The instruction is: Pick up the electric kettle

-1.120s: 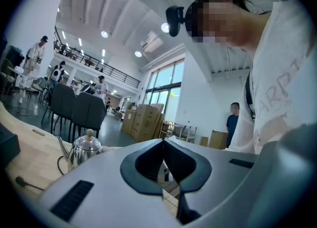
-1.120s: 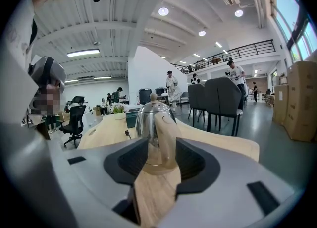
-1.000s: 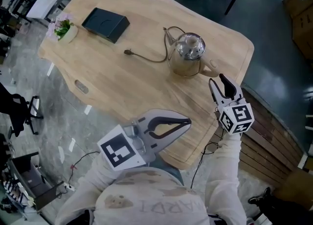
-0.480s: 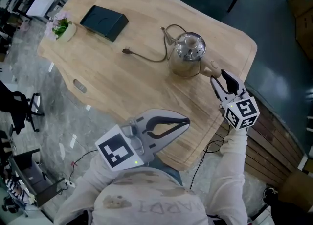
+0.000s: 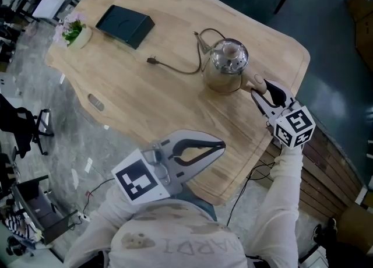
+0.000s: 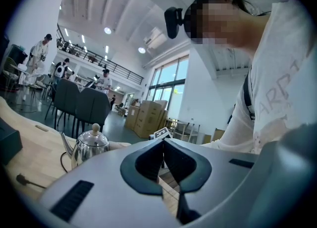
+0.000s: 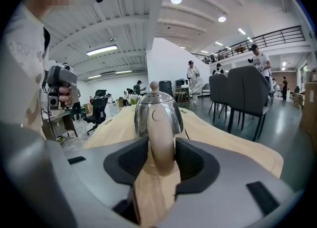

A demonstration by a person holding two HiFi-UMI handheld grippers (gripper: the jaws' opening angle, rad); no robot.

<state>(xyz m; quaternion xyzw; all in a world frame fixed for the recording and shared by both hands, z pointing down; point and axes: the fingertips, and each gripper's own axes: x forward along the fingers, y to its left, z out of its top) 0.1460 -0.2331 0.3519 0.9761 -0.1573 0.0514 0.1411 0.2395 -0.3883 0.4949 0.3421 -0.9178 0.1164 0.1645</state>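
Shiny steel electric kettle (image 5: 226, 63), unlifted at one o'clock: your right gripper (image 5: 260, 87) straddles its beige handle (image 7: 161, 138), unclamped; left gripper (image 5: 221, 144) clenched empty.

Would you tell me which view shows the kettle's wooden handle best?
The right gripper view: the handle stands close up, centred between the right gripper's open tongs. The head view shows it small, pointing from the kettle toward that gripper. The left gripper view hides most of it behind the left gripper.
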